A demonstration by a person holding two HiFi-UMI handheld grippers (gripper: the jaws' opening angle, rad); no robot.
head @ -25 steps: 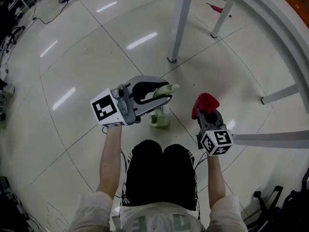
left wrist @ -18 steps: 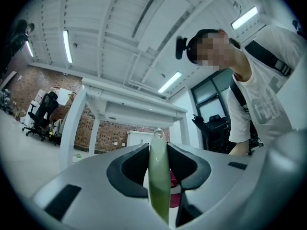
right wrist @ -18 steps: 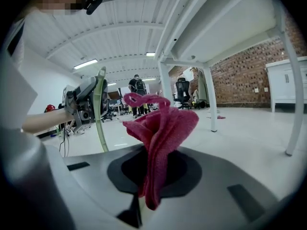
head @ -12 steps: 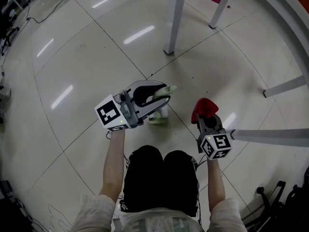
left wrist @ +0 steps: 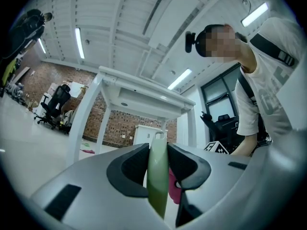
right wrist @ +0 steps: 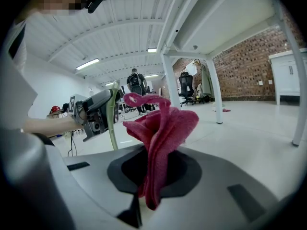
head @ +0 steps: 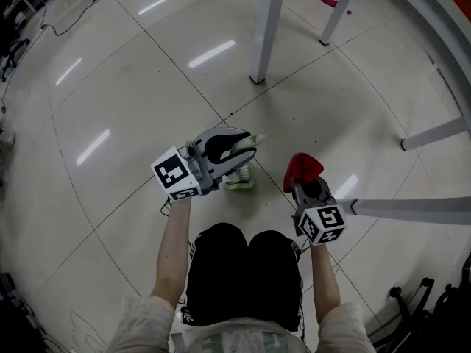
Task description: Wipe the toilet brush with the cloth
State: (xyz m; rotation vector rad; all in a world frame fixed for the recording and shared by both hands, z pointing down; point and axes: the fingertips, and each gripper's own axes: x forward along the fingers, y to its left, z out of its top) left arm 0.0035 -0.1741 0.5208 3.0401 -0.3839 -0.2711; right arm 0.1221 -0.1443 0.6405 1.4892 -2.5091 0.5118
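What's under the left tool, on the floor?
A pale green brush holder, it seems; the left tool, clamped on the green handle, covers its top, so its inside is hidden.

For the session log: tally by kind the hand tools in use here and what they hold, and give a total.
grippers: 2, the left gripper and the right gripper
toilet brush: 1, clamped by its green handle in the left gripper
red cloth: 1, pinched in the right gripper
total: 4
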